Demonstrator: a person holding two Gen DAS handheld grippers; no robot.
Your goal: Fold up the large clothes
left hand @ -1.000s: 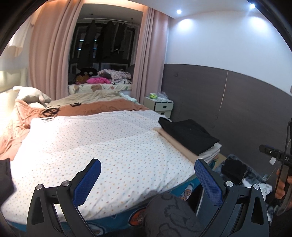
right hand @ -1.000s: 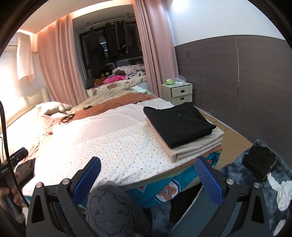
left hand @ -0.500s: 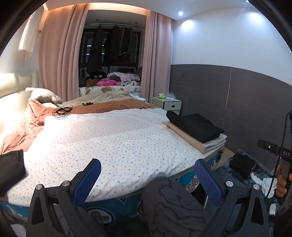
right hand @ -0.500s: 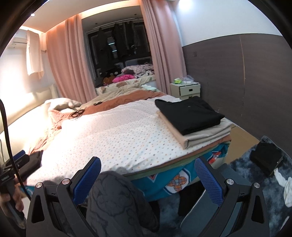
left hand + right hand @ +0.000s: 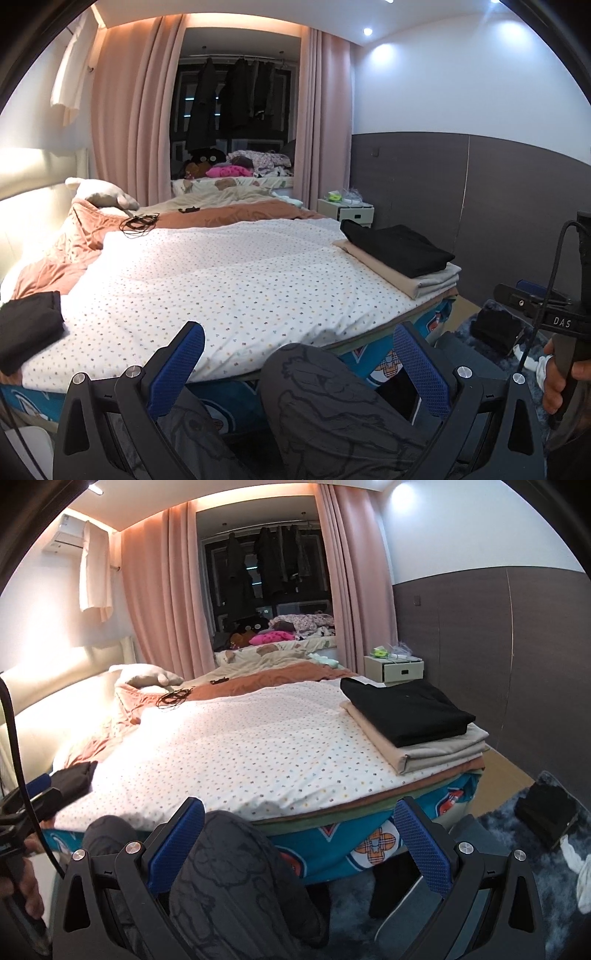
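Note:
A stack of folded clothes, a black garment (image 5: 397,249) on beige and grey ones (image 5: 428,282), lies at the bed's right edge; it also shows in the right wrist view (image 5: 406,710). Another dark folded garment (image 5: 27,326) lies at the bed's left front edge, also in the right wrist view (image 5: 72,779). My left gripper (image 5: 297,365) is open and empty, held back from the bed above a knee. My right gripper (image 5: 297,843) is open and empty, also short of the bed.
The bed (image 5: 221,280) has a white dotted cover. The person's knees (image 5: 332,406) sit between the fingers. Dark clothes (image 5: 546,814) and white cloth lie on the blue rug at right. A nightstand (image 5: 393,668) stands by the wall. Cables (image 5: 138,221) lie near the pillow.
Both grippers have pulled back and dropped lower from the bed; more of the bed front, the knees and the left dark garment have come into view. Both stay open.

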